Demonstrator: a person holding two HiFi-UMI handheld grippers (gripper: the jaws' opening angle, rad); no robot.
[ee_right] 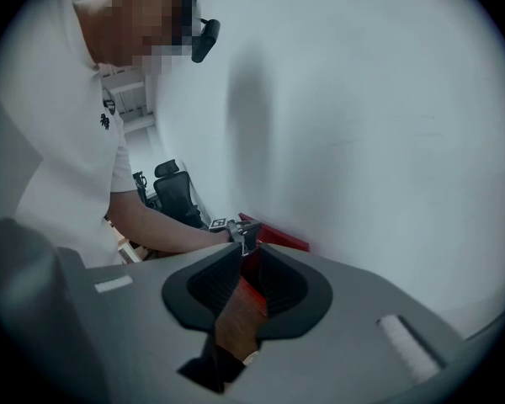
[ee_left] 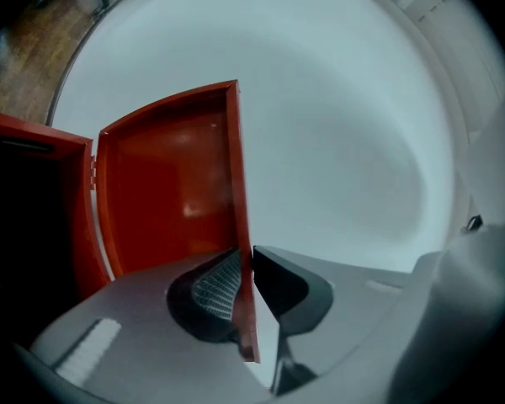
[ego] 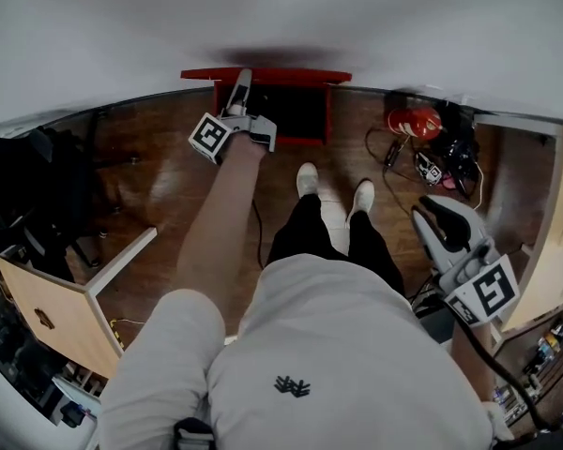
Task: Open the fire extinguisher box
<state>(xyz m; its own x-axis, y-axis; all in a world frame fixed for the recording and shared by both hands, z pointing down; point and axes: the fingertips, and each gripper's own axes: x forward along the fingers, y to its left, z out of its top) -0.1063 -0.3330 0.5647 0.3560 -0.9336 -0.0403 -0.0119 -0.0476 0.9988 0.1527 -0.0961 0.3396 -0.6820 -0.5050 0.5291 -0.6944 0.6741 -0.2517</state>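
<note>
Opening step in hand: the box [ego: 291, 75] stands on the floor [ego: 169, 186] against the white wall [ee_left: 345, 141], directly ahead of the person's feet, its dark interior already exposed. The left gripper [ee_left: 251, 263] is pressed onto the free edge of the red door [ee_left: 168, 183], one pad on the inner face and one on the outer, so that the thin sheet is pinched between them. The hinge line lies at the door's far side, next to the box body. The right gripper [ee_right: 242, 255] hangs well apart at the person's right side, jaw tips together with nothing between them. Judged from the door's angle, the swing appears well advanced but perhaps not finished. The next move calls for carrying the pinched edge along an arc about the hinge rather than in a straight pull, since the grip is narrow and could slip off the sheet, then letting go once the door stands fully back
</note>
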